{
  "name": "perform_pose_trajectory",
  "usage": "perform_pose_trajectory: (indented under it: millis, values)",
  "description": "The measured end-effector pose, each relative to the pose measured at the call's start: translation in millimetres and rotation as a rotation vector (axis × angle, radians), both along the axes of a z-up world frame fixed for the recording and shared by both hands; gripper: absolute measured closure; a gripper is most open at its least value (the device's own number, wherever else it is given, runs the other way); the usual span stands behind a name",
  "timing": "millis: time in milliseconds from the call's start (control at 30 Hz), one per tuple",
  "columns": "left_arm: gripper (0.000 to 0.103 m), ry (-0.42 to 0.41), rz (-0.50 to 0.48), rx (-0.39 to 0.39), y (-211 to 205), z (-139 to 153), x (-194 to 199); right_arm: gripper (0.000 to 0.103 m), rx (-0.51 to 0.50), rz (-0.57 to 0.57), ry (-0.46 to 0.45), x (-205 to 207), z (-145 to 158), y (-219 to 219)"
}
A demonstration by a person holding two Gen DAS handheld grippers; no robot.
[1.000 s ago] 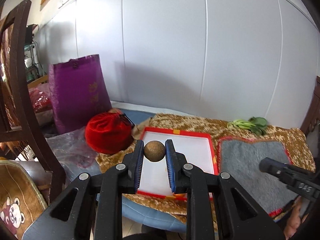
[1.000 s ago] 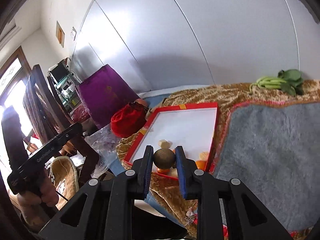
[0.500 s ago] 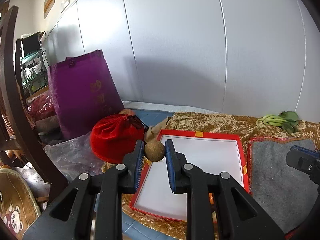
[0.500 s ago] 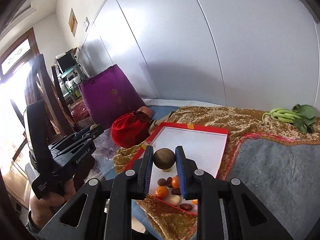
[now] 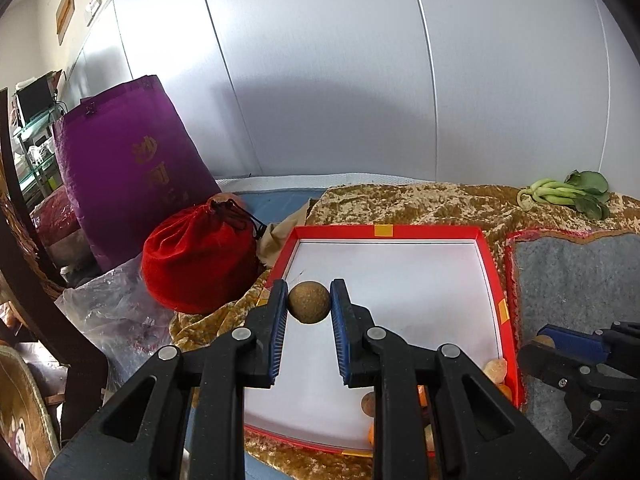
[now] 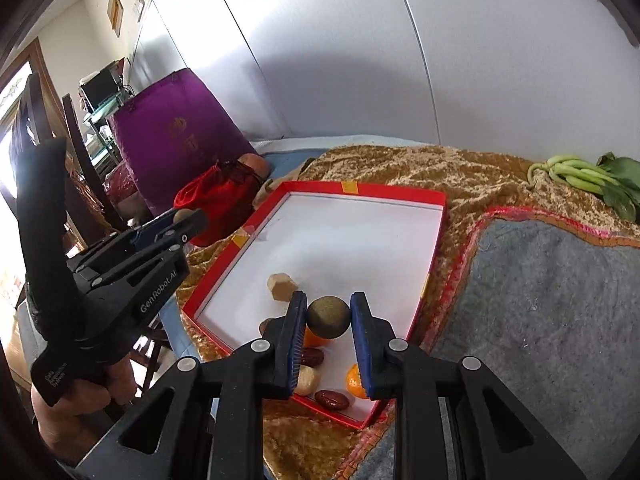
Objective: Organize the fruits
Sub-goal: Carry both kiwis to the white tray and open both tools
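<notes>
Each gripper, left (image 5: 309,308) and right (image 6: 327,317), clamps a brown fruit above the tray's (image 6: 394,191) near end.

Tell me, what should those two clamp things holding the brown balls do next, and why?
Probably lower the left gripper and release its brown ball into the red tray. Both grippers already grip one, the right gripper's ball hangs above the fruit pile, and the tray's far part is bare.

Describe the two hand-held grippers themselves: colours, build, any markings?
Both hand-held grippers, left and right, are black plastic with silver rivets and blue ribbed pads. The left one carries white GenRobot.AI lettering in the right wrist view. No cables visible.
</notes>
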State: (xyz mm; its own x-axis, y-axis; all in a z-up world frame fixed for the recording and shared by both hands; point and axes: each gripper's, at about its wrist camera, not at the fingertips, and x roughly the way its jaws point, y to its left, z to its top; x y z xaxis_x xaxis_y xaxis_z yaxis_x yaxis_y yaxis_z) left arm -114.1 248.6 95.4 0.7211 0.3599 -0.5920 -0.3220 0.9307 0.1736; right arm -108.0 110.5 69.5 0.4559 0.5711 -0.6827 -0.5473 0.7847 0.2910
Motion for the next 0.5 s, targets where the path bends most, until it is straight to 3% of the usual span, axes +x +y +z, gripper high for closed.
perform_pose_trajectory:
  millis: [500]
  values:
    - [0.084, 0.032, 0.014, 0.025, 1.8, -12.3, 2.7, 0.08, -0.05, 0.007, -0.007, -4.3, -17.5, 13.0]
